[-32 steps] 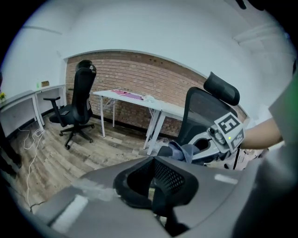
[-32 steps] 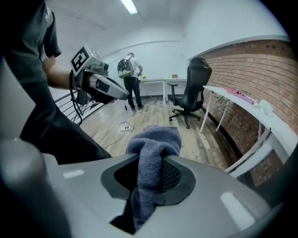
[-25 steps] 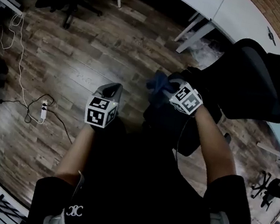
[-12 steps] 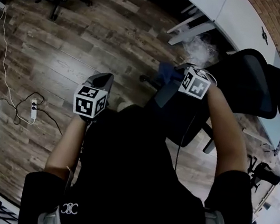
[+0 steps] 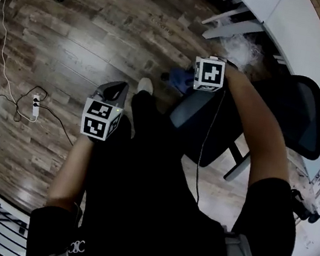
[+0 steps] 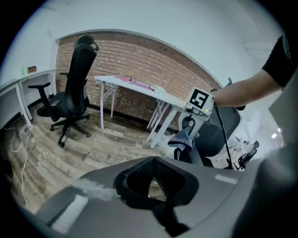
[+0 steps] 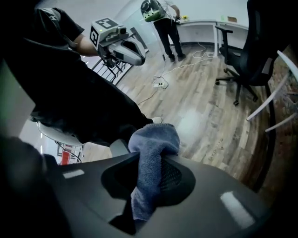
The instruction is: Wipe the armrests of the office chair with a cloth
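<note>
The black office chair [image 5: 299, 121] stands at the right of the head view, with a grey armrest pad [image 5: 189, 108] on its near side. My right gripper [image 5: 185, 81] is shut on a blue cloth [image 5: 178, 78], held at the far end of that pad. In the right gripper view the cloth [image 7: 151, 148] hangs folded out of my right gripper [image 7: 149, 179], beside a grey edge of the pad [image 7: 118, 146]. My left gripper [image 5: 116, 89] hangs over the wooden floor to the left of the chair, shut and empty, and my left gripper [image 6: 156, 186] holds nothing in its own view.
A white desk [image 5: 278, 16] with angled legs stands just beyond the chair. A power strip [image 5: 33, 109] and white cables lie on the floor at the left. A second black chair [image 6: 70, 97] stands further off, and another person [image 7: 164, 21] is by a far desk.
My right gripper has carried the cloth forward along the armrest, away from my body. My left gripper has stayed roughly where it was, and my head has leaned forward.
</note>
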{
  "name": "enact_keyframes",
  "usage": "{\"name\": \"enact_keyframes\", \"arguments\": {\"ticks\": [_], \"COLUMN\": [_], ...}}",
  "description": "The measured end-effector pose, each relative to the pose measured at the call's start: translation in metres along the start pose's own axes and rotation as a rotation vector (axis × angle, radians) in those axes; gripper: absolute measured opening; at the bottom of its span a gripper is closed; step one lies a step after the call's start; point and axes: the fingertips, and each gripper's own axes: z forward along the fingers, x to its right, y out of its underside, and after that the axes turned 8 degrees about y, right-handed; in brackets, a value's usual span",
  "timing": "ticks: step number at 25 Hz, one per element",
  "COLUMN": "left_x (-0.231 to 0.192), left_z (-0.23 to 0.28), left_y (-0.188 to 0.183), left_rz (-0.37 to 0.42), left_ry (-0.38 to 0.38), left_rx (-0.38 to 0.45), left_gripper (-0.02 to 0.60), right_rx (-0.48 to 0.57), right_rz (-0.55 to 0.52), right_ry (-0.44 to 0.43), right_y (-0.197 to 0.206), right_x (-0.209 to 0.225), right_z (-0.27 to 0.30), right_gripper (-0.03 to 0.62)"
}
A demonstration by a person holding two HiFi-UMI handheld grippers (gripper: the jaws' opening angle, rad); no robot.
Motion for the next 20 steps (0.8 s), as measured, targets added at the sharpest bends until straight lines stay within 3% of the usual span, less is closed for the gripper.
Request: {"name": "enact_keyframes", "arguments": {"ticks": [3,7,10,14,20], "left_x": [-0.002,-0.012,-0.023,-0.034,-0.044], "left_z": [0.013,0.039,0.055,0.051,0.056], "left_y": [0.006,0.016,0.026,0.039,0.051], "left_rz": [-0.03,-0.066,-0.085,-0.14,-0.139], "left_ry": [-0.02,-0.049,-0.065,-0.083,-0.081], "left_rx": [-0.036,-0.097,-0.136,-0.147,-0.171], "left_gripper": [0.006,0.006,0.006,0.006,0.006], "right_rx": [-0.019,-0.063,-0.116,-0.175,-0.251], "right_rz": [-0.067,-0.093,-0.095,-0.039,0.007], "right_ry": [-0.104,-0.353,-0.485,-0.6,-0.697], "right_y": [0.003,0.025,0.044,0.06,0.08], "right_x": [0.014,0.016,0.012,-0.002,-0.015], "right_z": [0.031,0.077,0.101,0.127,0.153], "right_gripper": [0.072,0.072,0.072,0.072,0.072]}}
